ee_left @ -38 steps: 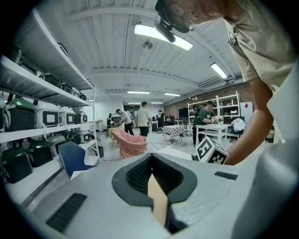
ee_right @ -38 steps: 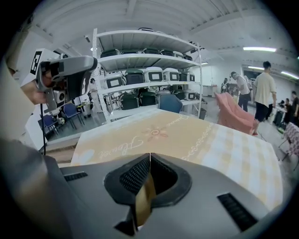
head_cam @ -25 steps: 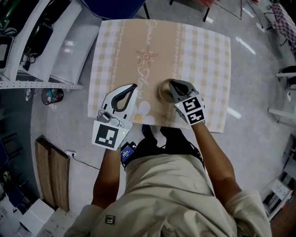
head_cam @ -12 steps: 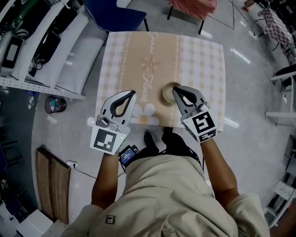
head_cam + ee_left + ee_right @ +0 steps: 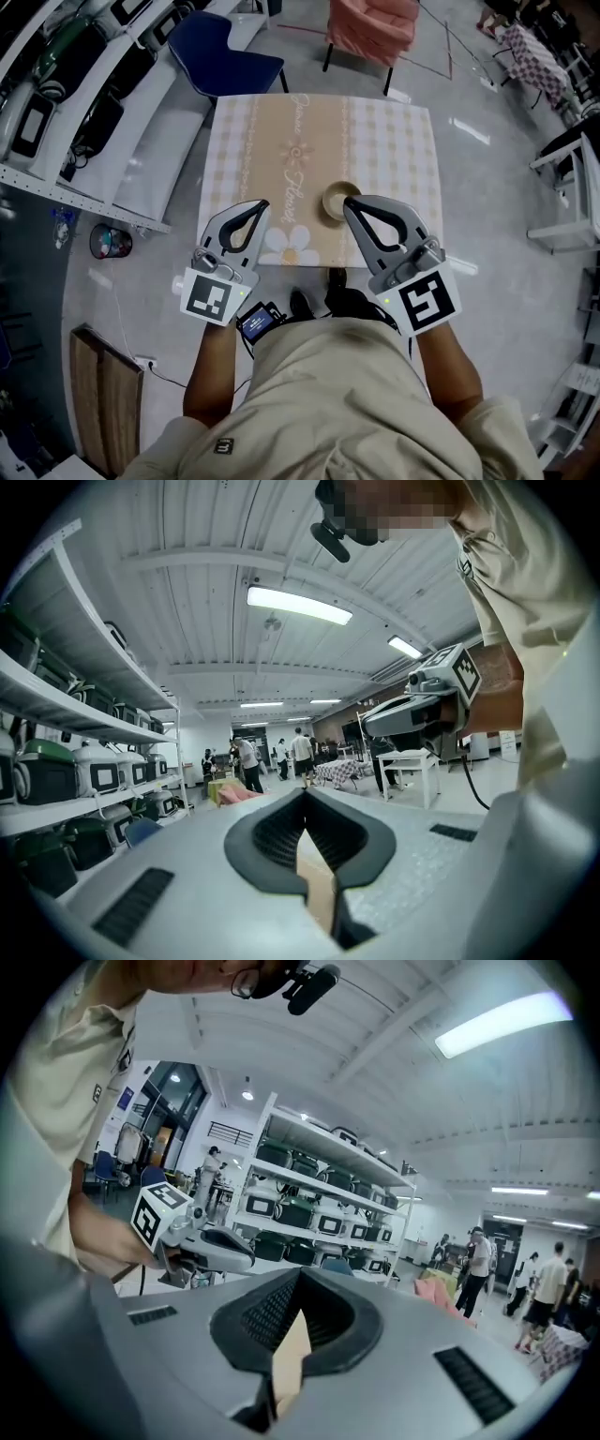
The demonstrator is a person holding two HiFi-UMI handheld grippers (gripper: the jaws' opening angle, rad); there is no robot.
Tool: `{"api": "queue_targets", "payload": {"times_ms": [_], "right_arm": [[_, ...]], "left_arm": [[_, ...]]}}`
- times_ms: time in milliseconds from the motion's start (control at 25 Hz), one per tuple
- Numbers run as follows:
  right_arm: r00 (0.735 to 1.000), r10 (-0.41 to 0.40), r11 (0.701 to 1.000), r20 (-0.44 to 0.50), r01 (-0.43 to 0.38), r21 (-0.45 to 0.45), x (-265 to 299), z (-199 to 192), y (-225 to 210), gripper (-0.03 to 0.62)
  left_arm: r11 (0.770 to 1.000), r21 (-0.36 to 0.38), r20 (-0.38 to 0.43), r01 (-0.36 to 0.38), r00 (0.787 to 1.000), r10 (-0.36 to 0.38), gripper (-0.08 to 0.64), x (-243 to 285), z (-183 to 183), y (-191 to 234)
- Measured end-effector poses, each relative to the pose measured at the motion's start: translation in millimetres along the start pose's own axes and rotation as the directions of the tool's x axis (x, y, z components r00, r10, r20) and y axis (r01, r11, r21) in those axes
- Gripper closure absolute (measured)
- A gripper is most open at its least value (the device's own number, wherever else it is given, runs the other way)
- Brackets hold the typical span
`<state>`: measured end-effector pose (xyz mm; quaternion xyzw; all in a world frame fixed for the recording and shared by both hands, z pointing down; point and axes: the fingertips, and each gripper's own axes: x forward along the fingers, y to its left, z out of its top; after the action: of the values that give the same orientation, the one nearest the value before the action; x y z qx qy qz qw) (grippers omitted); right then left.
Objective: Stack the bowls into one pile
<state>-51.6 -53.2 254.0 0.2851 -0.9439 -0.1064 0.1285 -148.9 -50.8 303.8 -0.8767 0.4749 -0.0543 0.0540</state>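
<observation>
bowls [image 5: 339,200] on table [image 5: 403,141]: look rigid, light, probably slick | take at rim | possibly nested already, too small to tell | left claw [image 5: 262,205], right claw [image 5: 348,203]: clenched, empty

Lab-like workshop hall: shelving [image 5: 323,1183] stacked with identical machines [image 5: 296,1213] (strip-lit ceiling [image 5: 187,621]).

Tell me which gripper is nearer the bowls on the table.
Right. The right gripper has its tips right beside the bowls, at their near right edge; the left gripper is well off to their left.
</observation>
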Motion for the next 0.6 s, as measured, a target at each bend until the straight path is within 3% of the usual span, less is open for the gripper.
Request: {"api": "queue_targets", "payload": {"times_ms": [600], "right_arm": [[0.999, -0.043, 0.999, -0.011, 0.042, -0.019, -41.4, 15.8, 16.3, 0.589]], "left_arm": [[0.999, 0.025, 0.021, 0.029, 0.999, -0.03, 0.552, -25.3, 19.4, -24.2]]}}
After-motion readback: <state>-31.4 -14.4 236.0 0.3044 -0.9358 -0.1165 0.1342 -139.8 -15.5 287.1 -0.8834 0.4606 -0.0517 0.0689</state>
